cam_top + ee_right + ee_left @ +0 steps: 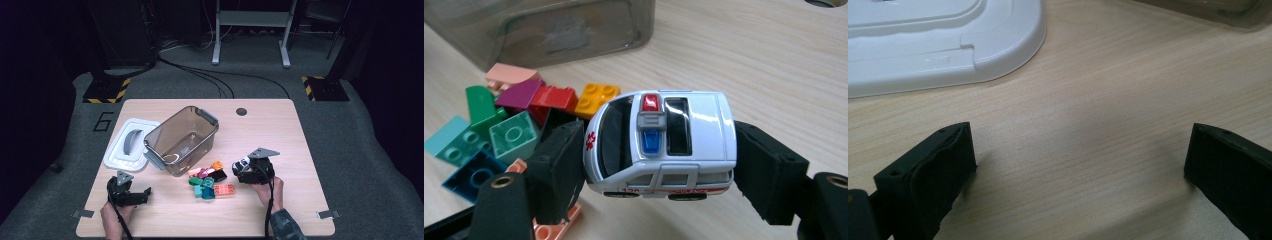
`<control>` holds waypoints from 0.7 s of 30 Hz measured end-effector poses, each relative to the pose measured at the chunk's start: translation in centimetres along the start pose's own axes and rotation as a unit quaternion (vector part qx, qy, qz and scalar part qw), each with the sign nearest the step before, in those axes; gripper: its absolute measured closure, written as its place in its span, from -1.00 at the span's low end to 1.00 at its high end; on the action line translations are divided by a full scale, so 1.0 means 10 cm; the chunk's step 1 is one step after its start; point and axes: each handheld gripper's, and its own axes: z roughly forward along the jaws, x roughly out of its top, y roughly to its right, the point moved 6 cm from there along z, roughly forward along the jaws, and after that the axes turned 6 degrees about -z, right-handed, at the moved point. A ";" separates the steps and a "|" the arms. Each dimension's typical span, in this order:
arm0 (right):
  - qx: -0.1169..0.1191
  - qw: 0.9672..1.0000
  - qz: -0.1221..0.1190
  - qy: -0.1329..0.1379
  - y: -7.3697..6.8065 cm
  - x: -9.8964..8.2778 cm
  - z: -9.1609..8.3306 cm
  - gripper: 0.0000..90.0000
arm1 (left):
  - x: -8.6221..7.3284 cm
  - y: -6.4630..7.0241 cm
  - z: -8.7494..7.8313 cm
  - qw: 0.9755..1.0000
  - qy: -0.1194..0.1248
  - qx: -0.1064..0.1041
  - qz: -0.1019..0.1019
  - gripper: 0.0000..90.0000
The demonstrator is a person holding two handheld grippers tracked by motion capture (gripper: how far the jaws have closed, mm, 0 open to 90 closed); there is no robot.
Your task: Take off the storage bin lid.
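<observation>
A: Start at the left. What is your left gripper (131, 192) doing?

B: It sits at the near left of the pale wooden table (280, 130), and your left hand (114, 220) holds it from below. Its jaws stand wide apart with only bare wood between them. Just beyond it lies the white plastic lid (129, 145) with a grey handle.

A: And right of the lid?

B: The clear smoky plastic bin with grey latches (182, 140) stands touching the lid's right edge, towards the middle of the table. Near its front, you have a small heap of coloured building bricks (209, 182): green, teal, pink, orange, salmon.

A: Then your right gripper (243, 167)?

B: It is just right of the heap. Its jaws are clamped on the white toy ambulance with red and blue roof lights (661, 142), one pad on the nose, one on the tail. The car lies level between them, its wheels off the wood.
</observation>
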 end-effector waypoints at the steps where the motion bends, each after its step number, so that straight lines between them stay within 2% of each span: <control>1: -0.001 1.000 0.004 -0.002 0.02 0.01 0.01 -0.43 | 0.00 0.00 0.00 1.000 0.001 0.000 -0.001 -1.00; 10: -0.005 1.000 0.006 -0.009 0.21 0.14 0.16 -0.43 | 0.00 0.00 0.00 1.000 0.000 0.001 0.004 -1.00; 21: -0.003 1.000 0.000 -0.013 0.30 0.34 0.31 -0.43 | 0.00 0.00 0.00 1.000 0.004 0.001 0.001 -1.00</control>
